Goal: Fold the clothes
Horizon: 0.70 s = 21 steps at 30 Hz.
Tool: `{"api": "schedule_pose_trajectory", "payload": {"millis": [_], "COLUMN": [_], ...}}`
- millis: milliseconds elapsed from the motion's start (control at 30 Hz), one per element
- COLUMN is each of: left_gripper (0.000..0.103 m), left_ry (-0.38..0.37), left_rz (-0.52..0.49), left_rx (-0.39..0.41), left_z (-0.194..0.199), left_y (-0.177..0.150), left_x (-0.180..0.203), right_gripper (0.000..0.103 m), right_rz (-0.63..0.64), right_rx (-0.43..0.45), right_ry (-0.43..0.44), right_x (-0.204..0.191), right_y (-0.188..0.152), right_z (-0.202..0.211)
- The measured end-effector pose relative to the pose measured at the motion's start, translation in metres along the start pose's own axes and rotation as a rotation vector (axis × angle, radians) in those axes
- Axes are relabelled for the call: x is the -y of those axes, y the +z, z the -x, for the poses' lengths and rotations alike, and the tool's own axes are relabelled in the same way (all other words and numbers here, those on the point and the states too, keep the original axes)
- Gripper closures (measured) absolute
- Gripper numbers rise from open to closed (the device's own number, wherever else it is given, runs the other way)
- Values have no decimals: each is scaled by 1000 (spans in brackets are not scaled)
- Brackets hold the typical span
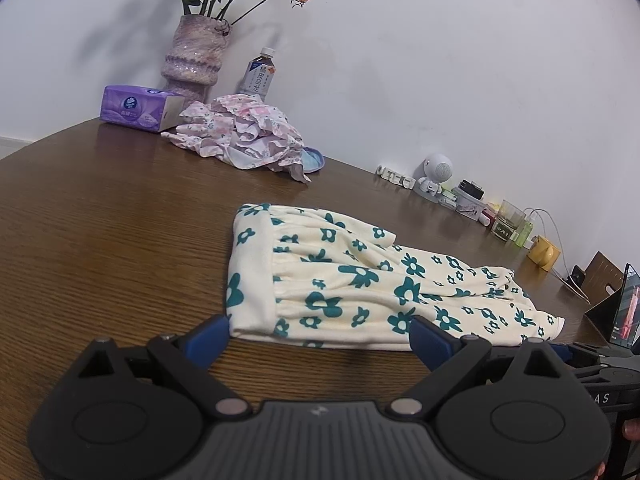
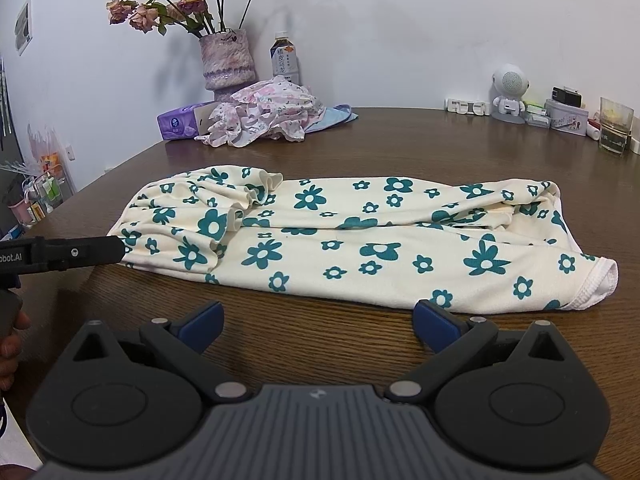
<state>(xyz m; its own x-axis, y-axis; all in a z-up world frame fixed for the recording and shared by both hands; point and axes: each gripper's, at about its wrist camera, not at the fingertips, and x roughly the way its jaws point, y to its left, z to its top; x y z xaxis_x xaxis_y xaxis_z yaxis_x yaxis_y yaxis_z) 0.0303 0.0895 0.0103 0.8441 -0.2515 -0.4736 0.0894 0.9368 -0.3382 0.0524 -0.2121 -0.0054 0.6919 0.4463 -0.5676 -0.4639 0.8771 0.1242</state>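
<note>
Here, cream trousers with teal flowers point(image 2: 360, 240) lay folded lengthwise on the brown wooden table point(image 2: 440, 148).

The pink floral clothes heap point(image 2: 268, 114) sat well behind, against the purple vase point(image 2: 228, 60) and beside the tissue pack point(image 1: 138, 108). The right gripper point(image 2: 318, 318) hovered with its blue fingers point(image 2: 204, 320) spread apart, just short of the trousers' near edge. The left gripper point(image 1: 320, 332) was likewise wide apart at the waistband end; its fingertips perhaps touched the cloth, though the view was unclear.
</note>
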Motion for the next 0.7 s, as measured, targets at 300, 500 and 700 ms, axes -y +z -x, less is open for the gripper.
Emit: {"api": "schedule_pose_trajectory", "payload": {"millis": [300, 500, 700], "left_gripper": [6, 6, 6], "left_ry": [0, 1, 1], "left_rz": [-1, -1, -1], "left_rx": [0, 0, 0], "left_z": [0, 0, 1], "left_y": [0, 0, 0], "left_x": [0, 0, 1], "right_gripper": [0, 0, 0], "right_rz": [-3, -5, -8], "right_rx": [-2, -3, -2], "right_ry": [2, 3, 4], "right_x": [0, 1, 1], "right_y": [0, 0, 0], "right_z": [0, 0, 0]}}
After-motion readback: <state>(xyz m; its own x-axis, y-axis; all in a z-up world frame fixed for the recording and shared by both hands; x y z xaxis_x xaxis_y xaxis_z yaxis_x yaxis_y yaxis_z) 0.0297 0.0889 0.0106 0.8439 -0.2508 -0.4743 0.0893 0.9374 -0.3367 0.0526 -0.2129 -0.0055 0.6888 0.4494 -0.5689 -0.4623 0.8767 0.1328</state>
